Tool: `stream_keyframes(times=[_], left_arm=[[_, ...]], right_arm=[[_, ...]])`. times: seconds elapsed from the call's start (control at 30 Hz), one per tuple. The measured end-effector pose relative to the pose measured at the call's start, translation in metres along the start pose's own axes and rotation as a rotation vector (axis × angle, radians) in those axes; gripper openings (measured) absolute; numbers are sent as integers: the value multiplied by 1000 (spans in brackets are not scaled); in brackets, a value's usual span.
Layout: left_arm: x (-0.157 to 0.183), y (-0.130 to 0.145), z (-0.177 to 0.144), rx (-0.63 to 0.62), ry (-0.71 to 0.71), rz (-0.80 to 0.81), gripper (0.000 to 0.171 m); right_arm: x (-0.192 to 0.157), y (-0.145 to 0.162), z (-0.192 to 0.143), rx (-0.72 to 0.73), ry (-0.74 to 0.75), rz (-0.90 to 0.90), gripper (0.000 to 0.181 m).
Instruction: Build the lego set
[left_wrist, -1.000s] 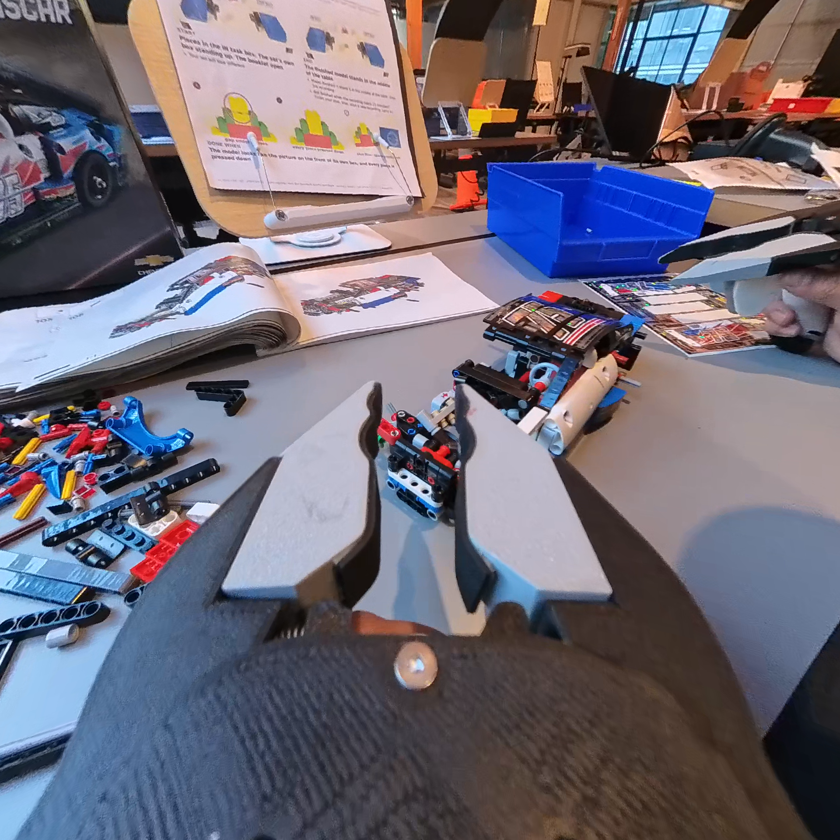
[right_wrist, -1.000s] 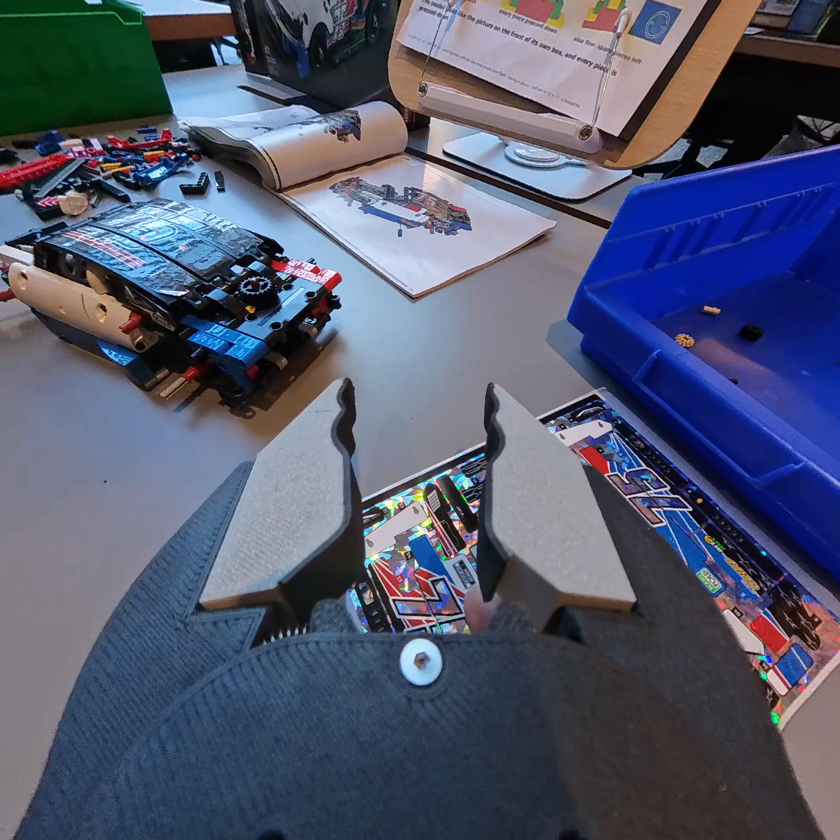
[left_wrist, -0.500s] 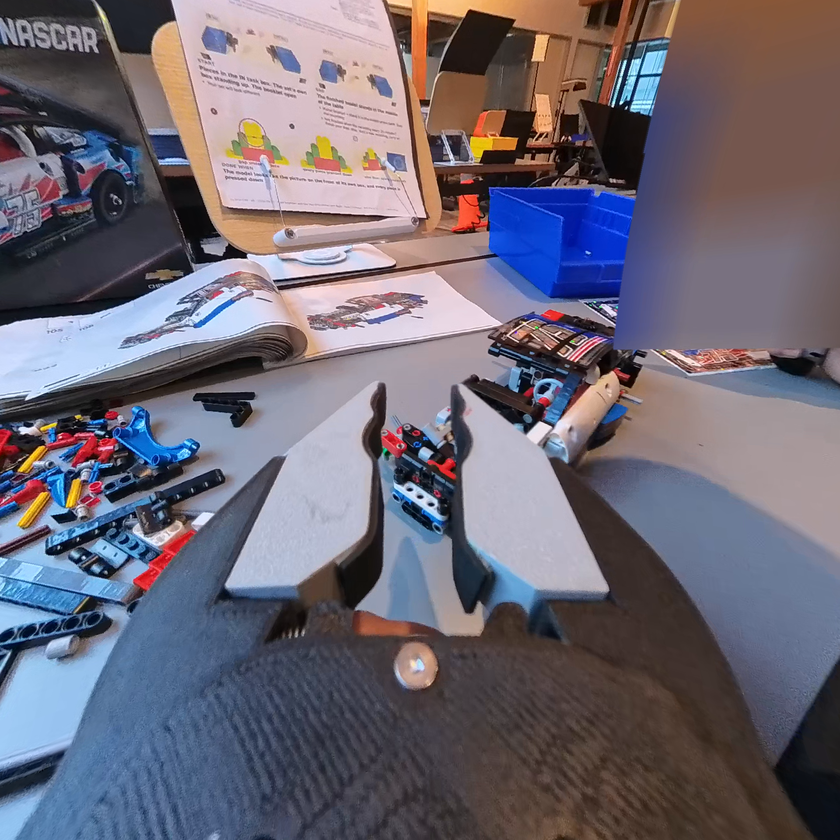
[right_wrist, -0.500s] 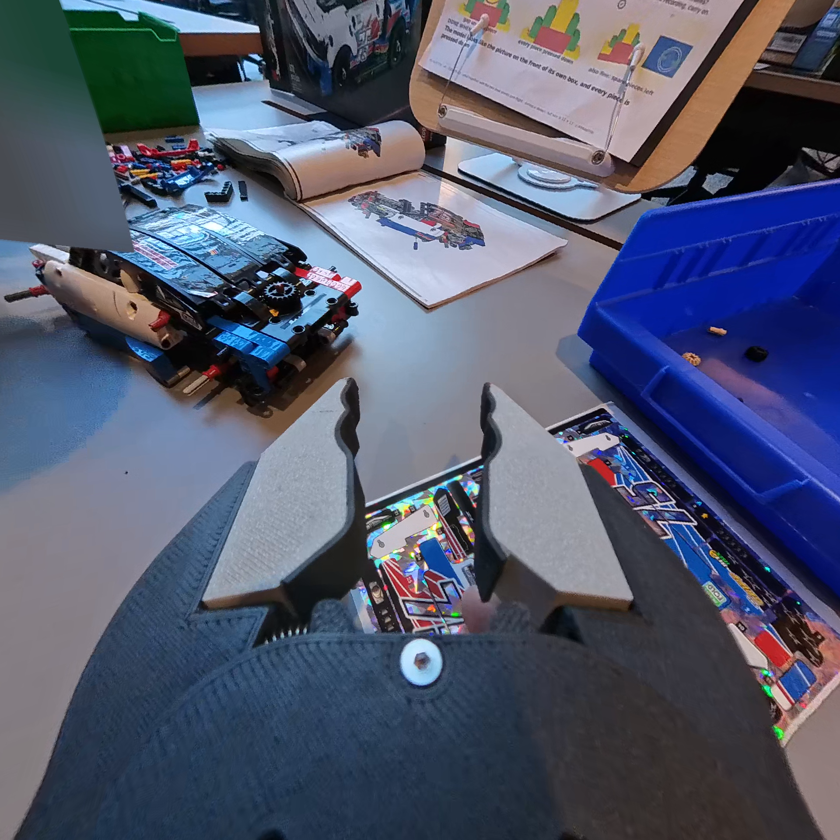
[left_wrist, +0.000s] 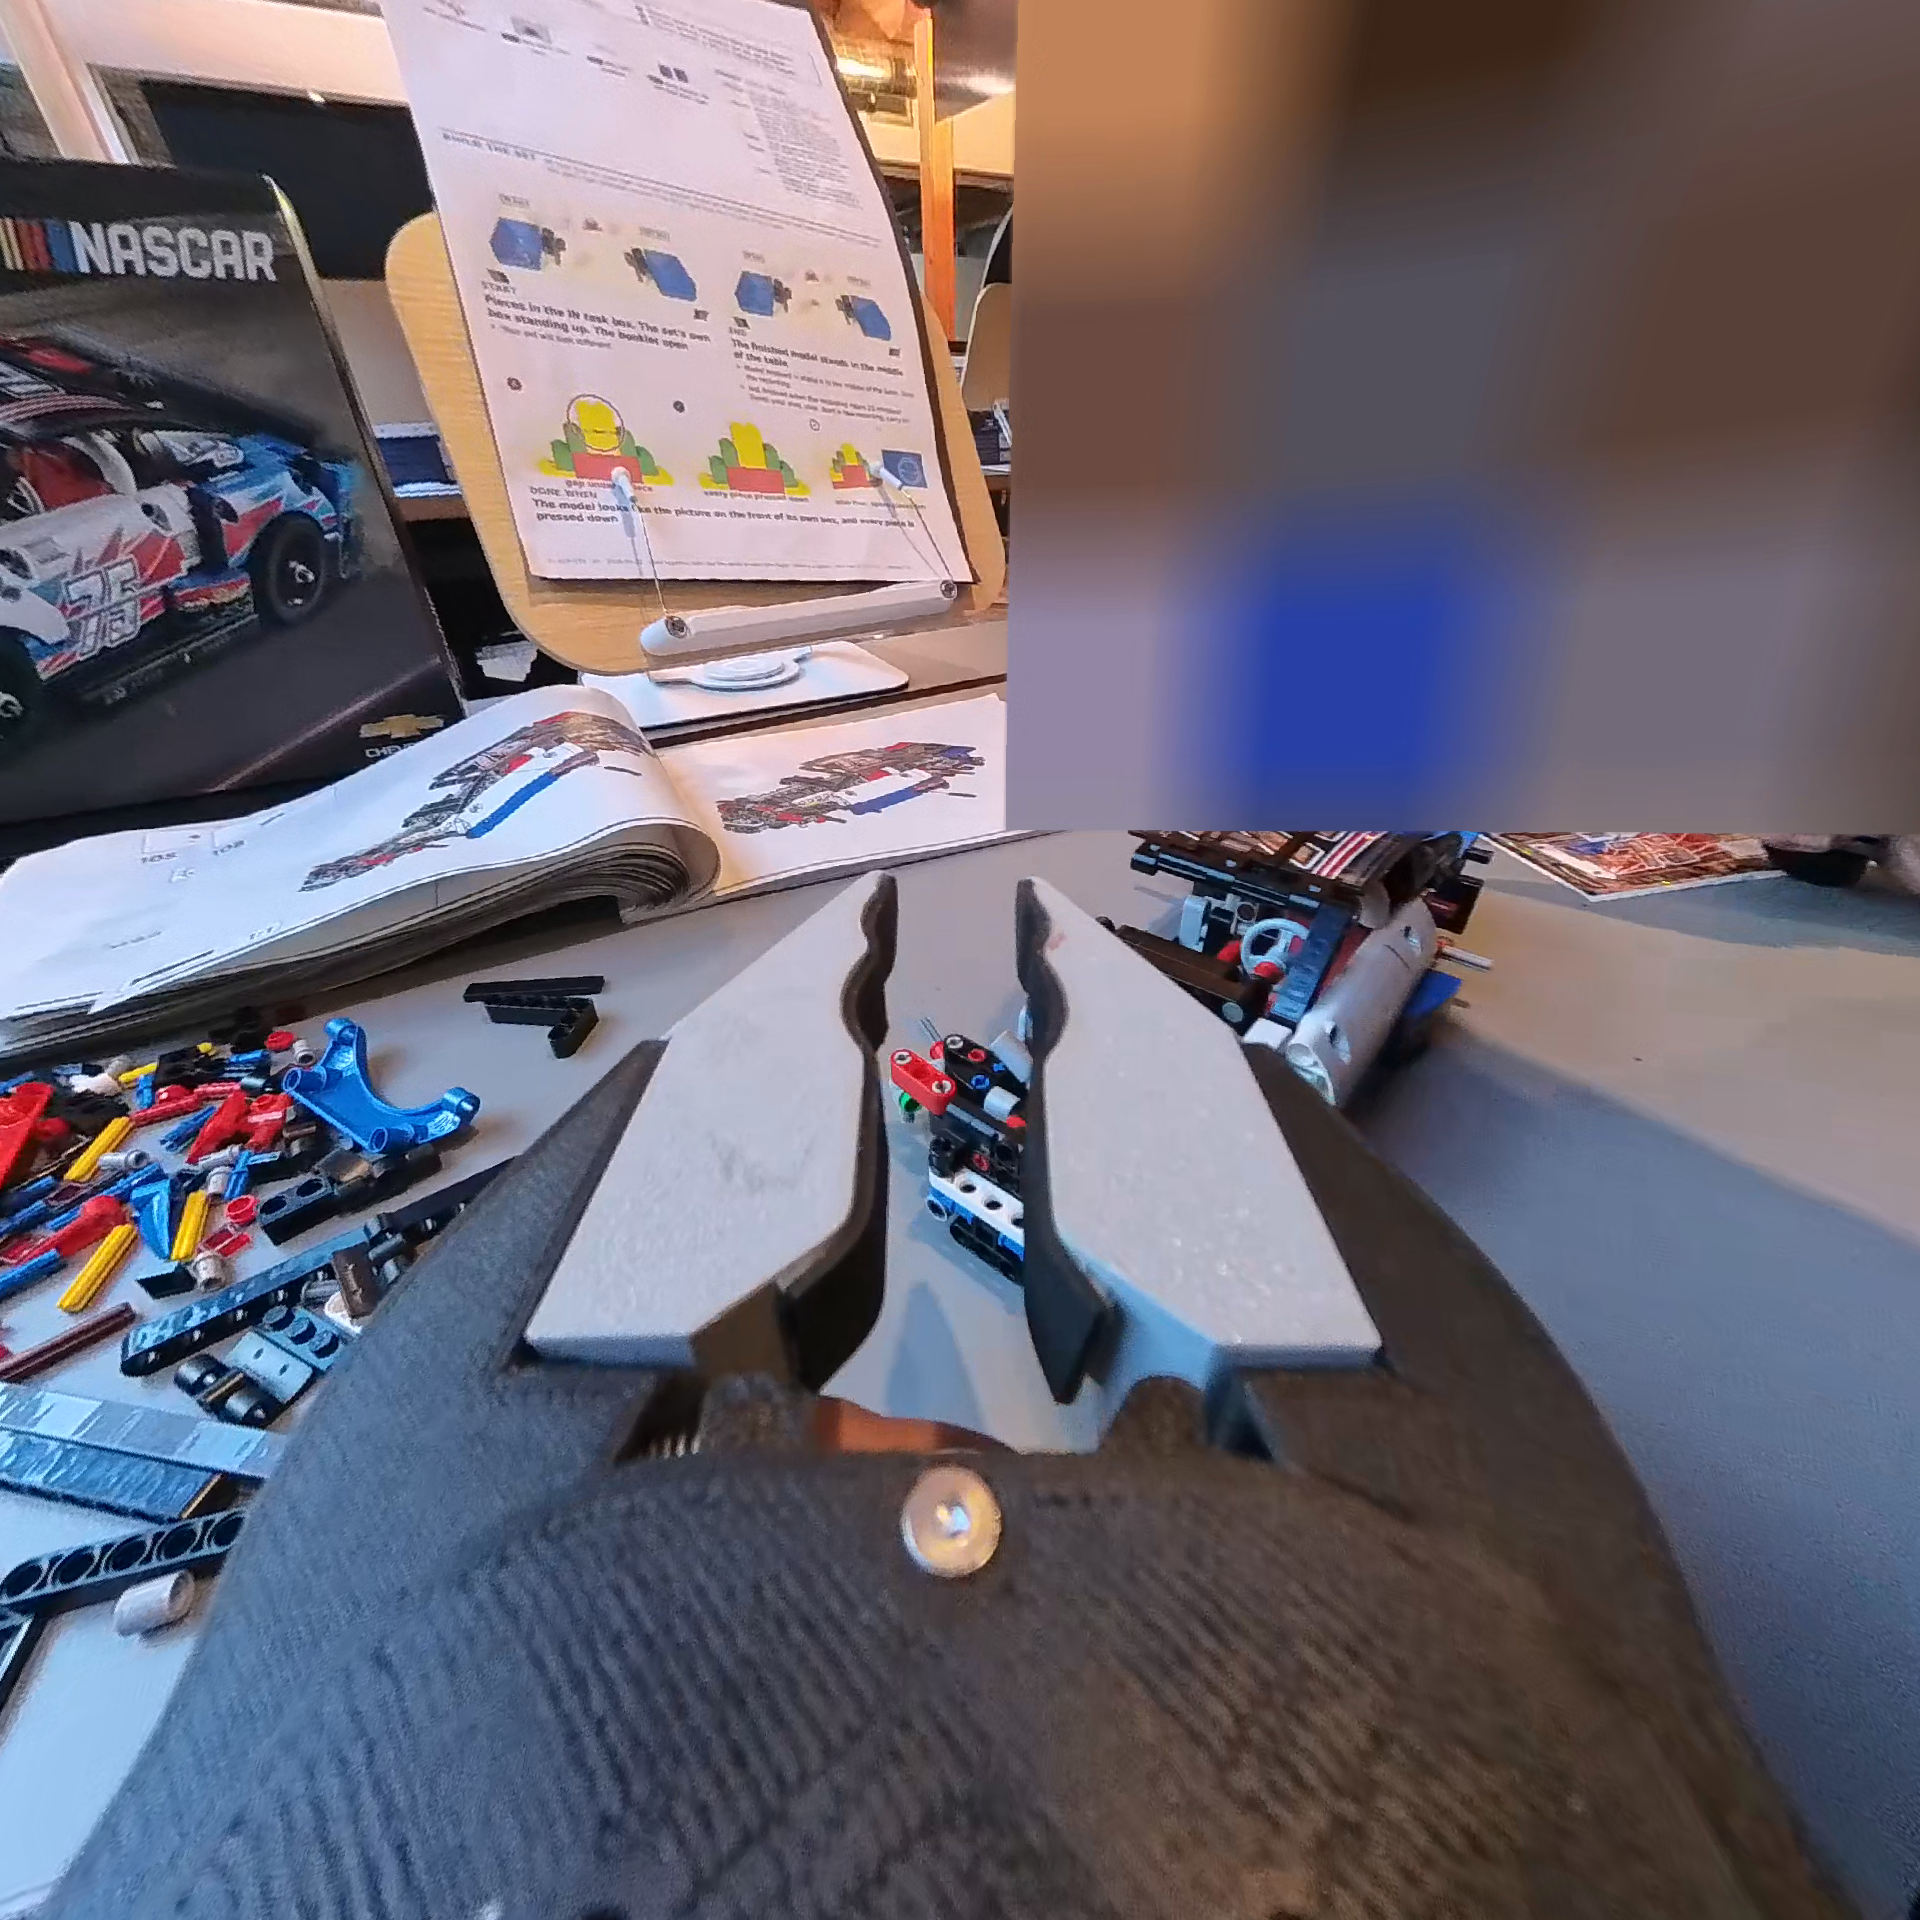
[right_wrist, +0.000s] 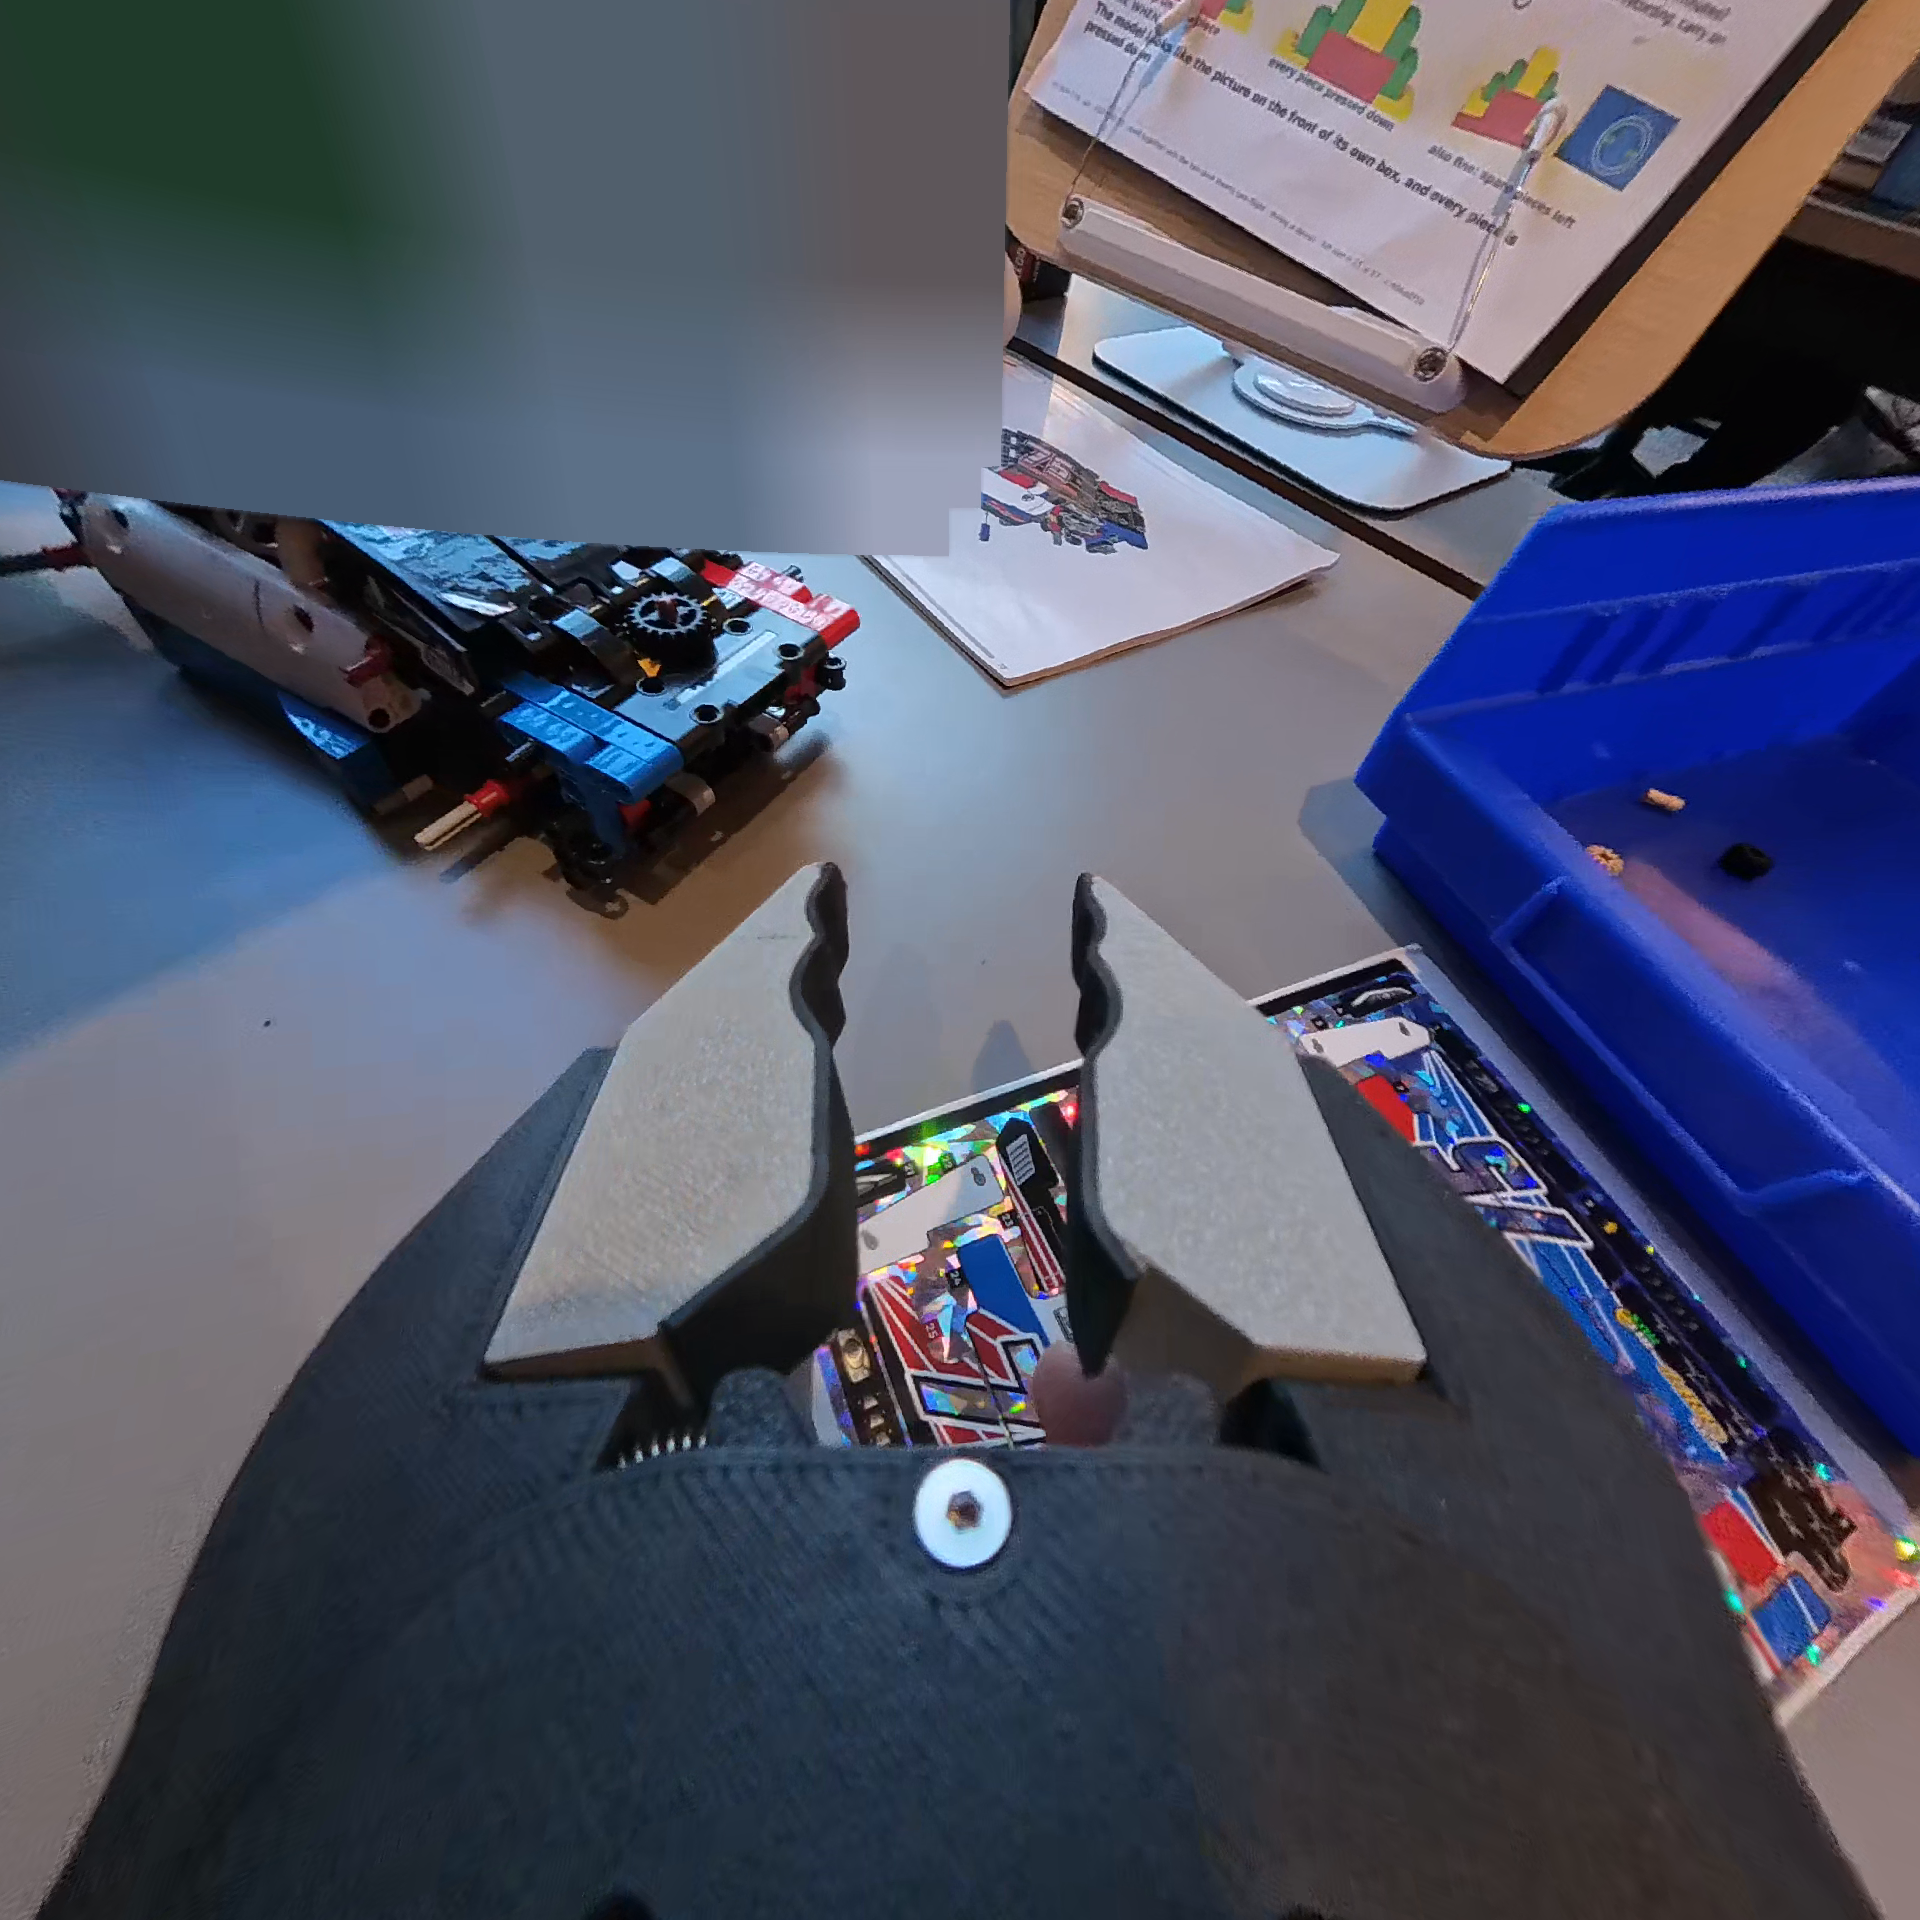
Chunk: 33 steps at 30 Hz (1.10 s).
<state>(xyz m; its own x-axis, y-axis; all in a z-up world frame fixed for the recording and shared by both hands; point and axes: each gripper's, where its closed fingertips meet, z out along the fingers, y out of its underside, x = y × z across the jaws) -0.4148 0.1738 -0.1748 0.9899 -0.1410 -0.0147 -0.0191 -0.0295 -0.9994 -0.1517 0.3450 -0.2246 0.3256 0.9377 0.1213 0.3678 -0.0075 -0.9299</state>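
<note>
The partly built lego car (left_wrist: 1320, 956) lies on the grey table, black, white and blue; it also shows in the right wrist view (right_wrist: 499, 665). A small black, red and blue sub-assembly (left_wrist: 971, 1132) sits on the table just beyond my left gripper (left_wrist: 954, 914), which is open and empty above it. Loose lego pieces (left_wrist: 187, 1153) lie at the left. My right gripper (right_wrist: 951, 914) is open and empty over the edge of a shiny sticker sheet (right_wrist: 1558, 1299), with the car ahead to its left.
An open instruction booklet (left_wrist: 436, 831) lies behind the pieces, with the set's box (left_wrist: 177, 499) and a sheet on a wooden stand (left_wrist: 707, 343) behind it. A blue bin (right_wrist: 1683, 831) with three small bits stands at the right. Blurred patches cover parts of both views. Left tips to right tips: about 30 centimeters.
Both grippers have tilted and drawn closer to the table; the left now sits lower over the small sub-assembly. Both stay open. The other gripper and hand no longer show in the left view.
</note>
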Motion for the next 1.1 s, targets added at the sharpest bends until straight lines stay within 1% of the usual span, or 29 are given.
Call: stream_keyframes(times=[0.23, 0.43, 0.63, 0.8, 0.87, 1.0, 1.1], left_arm=[[-1, -1, -1, 8, -4, -3, 20], [-2, 0, 0, 3, -14, 3, 20], [1, -3, -5, 25, -24, 16, 20], [3, -1, -11, 9, -32, 2, 21], [2, 2, -15, -13, -45, -18, 22], [-8, 14, -30, -102, -76, -90, 27], [-33, 19, -52, -168, -161, -108, 29]], right_arm=[[-2, -1, -1, 10, -10, -7, 45], [1, -4, -5, 26, 3, -2, 40], [1, -5, -7, 32, 17, -18, 30], [1, -4, -11, 41, 21, -27, 8], [0, -4, -12, 45, 19, -26, 6], [0, -4, -12, 50, 19, -26, 6], [1, -5, -14, 59, 39, -37, 6]])
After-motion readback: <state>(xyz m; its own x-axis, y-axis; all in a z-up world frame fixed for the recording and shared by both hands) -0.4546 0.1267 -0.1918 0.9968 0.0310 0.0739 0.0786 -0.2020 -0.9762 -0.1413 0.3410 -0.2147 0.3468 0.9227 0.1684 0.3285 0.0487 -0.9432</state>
